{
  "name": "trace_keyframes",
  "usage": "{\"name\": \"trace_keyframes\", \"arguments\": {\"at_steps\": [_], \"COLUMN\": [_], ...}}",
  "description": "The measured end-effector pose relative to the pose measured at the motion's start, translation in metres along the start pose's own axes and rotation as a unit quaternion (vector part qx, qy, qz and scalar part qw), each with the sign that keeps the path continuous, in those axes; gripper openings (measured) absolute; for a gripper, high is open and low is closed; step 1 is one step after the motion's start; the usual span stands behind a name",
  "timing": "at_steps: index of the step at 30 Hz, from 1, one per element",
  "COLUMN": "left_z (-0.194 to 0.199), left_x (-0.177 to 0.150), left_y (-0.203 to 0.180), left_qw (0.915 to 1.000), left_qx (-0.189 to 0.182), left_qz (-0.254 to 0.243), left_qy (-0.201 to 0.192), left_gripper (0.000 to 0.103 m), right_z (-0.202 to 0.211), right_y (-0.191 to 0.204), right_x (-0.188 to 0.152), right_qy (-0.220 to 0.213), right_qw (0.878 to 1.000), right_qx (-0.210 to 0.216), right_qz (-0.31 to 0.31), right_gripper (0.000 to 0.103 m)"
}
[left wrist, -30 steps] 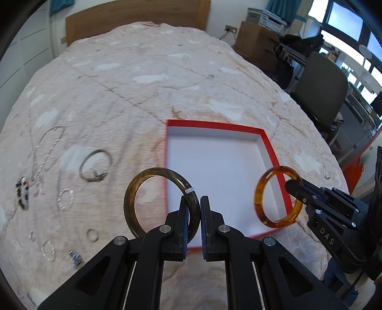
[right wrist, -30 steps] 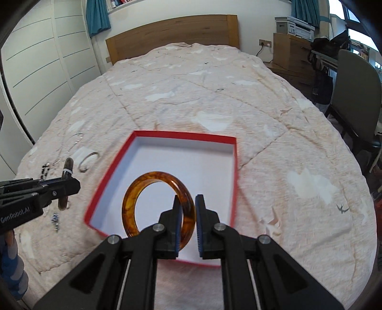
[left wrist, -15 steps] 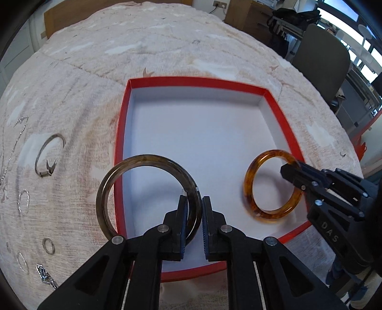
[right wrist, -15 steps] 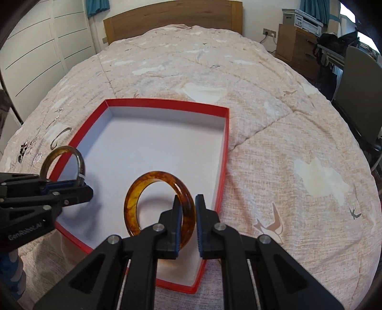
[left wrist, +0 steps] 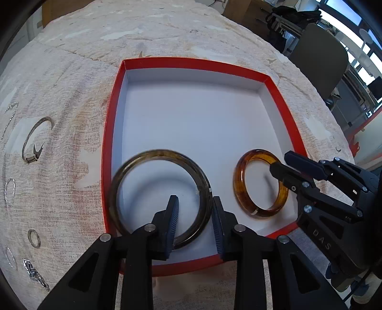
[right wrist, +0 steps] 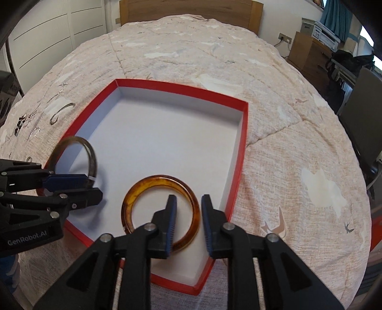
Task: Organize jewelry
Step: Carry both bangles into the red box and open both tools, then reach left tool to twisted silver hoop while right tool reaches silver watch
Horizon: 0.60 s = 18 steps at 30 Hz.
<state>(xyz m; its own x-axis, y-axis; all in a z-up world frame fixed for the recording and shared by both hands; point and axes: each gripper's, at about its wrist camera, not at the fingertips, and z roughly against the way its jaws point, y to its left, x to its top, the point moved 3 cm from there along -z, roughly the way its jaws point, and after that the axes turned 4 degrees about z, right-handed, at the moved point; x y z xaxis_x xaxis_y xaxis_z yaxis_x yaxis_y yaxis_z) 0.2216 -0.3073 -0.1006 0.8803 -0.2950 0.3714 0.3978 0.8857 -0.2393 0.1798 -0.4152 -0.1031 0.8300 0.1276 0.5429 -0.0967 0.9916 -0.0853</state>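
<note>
A red box [left wrist: 191,63] [right wrist: 181,87] with a white inside lies on the bedspread. A dark brown bangle [left wrist: 160,152] [right wrist: 92,157] stands tilted in its near left corner, blurred. Its rim runs between the fingers of my left gripper [left wrist: 194,207] [right wrist: 94,188], whose jaws are opening, with a gap at the pads. An amber bangle [left wrist: 238,183] [right wrist: 162,177] rests on the box floor to the right. My right gripper [right wrist: 188,202] [left wrist: 279,164] straddles its rim with jaws opening, and the pads stand clear of it.
Loose jewelry lies on the bedspread left of the box: a silver open cuff [left wrist: 35,140] [right wrist: 59,112], small rings [left wrist: 33,238], thin chains and black beads [right wrist: 20,121]. A chair [left wrist: 320,54] stands off the bed's right side. The headboard [right wrist: 191,9] is far behind.
Both grippers sank with their bangles from above the box down into it. Then both jaws parted, letting go of the dark bangle and the amber one.
</note>
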Motion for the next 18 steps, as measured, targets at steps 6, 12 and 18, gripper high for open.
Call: {"name": "trace_keyframes", "arguments": {"at_steps": [6, 12, 18], "left_z": [0.022, 0.07, 0.13], "left_x": [0.0, -0.008, -0.02], "left_y": [0.013, 0.013, 0.027], "left_qw": [0.9996, 0.9982, 0.9943], "left_qx": [0.009, 0.003, 0.026], "left_qz": [0.016, 0.011, 0.016], "left_qy": [-0.022, -0.06, -0.103], "left_gripper": [0.042, 0.042, 0.042], "right_z": [0.031, 0.076, 0.121], "right_y": [-0.004, -0.013, 0.0], "right_x": [0.008, 0.009, 0.01], "right_qy": [-0.025, -0.053, -0.083], "right_qw": [0.999, 0.997, 0.995], "right_qx": [-0.03, -0.048, -0.046], "right_qz": [0.005, -0.01, -0.016], "right_gripper": [0.044, 0.044, 0.044]}}
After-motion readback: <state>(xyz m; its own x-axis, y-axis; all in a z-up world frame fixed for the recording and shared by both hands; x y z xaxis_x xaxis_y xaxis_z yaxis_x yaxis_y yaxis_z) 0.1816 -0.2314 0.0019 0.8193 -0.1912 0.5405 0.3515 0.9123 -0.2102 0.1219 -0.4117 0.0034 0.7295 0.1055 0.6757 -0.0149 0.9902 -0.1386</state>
